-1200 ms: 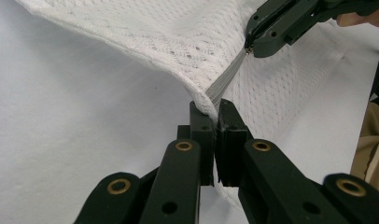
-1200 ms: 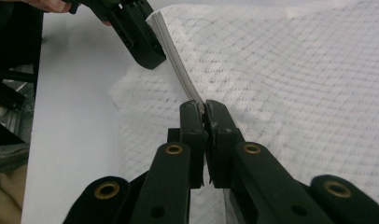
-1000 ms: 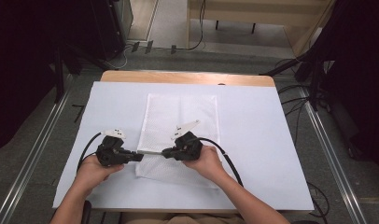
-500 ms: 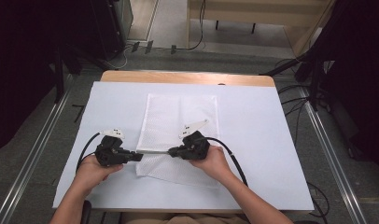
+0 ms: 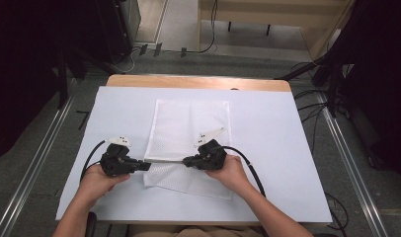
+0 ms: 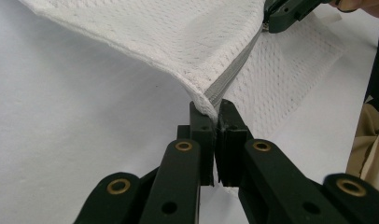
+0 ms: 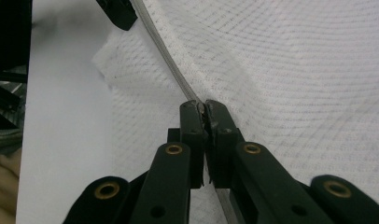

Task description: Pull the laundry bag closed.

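Two grippers are clamped on the same zip line of a white mesh bag (image 5: 188, 129) that lies spread on the white-covered bench (image 5: 267, 148). The left gripper (image 5: 145, 166) has its jaws closed on the bag's near left corner, right at the end of the grey zipper (image 6: 229, 77), as the left gripper view shows. The right gripper (image 5: 186, 161) has its jaws shut on the zipper farther along, seemingly at the slider, though the pull itself is too small to make out. Compared with a second ago, the right gripper has crept a little to the right along the zip, while the left one has stayed where it was; the stretch of edge between them is taut and lifted off the bench, and the bag's near flap now lies folded and slightly skewed beneath it. That suggests the zip is being drawn along its track, with the left grip acting as an anchor, and only a short part of the run covered so far. Most of the bag's width lies to the right, so the pull probably has a good way to go, and the anchor must hold or the mesh will simply bunch.
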Demonstrator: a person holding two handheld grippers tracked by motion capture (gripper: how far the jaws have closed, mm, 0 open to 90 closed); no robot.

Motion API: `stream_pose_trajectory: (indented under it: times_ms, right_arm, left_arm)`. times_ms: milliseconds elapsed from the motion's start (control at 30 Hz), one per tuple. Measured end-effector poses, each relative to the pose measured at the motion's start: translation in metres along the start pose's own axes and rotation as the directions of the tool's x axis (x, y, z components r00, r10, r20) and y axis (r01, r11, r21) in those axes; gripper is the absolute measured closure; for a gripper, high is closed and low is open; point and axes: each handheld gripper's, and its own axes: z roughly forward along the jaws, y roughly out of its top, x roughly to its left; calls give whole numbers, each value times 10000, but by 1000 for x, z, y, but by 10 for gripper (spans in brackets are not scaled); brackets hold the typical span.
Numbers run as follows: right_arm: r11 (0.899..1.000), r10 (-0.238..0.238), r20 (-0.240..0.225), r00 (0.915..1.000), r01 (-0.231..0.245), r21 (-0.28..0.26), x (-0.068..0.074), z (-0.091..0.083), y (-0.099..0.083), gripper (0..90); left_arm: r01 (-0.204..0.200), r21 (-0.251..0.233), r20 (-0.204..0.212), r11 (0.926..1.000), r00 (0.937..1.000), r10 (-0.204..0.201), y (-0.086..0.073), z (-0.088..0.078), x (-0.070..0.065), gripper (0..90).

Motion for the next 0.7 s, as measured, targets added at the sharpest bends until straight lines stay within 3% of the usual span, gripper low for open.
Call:
stream_pose_trajectory:
  times_ms: [700]
  right_arm:
    - [9998,151,207,9997,-153,105,-6,-13,-12,885]
  left_arm:
    - [58,-57,-42,10000,10000,-58,-1,-3,1,881]
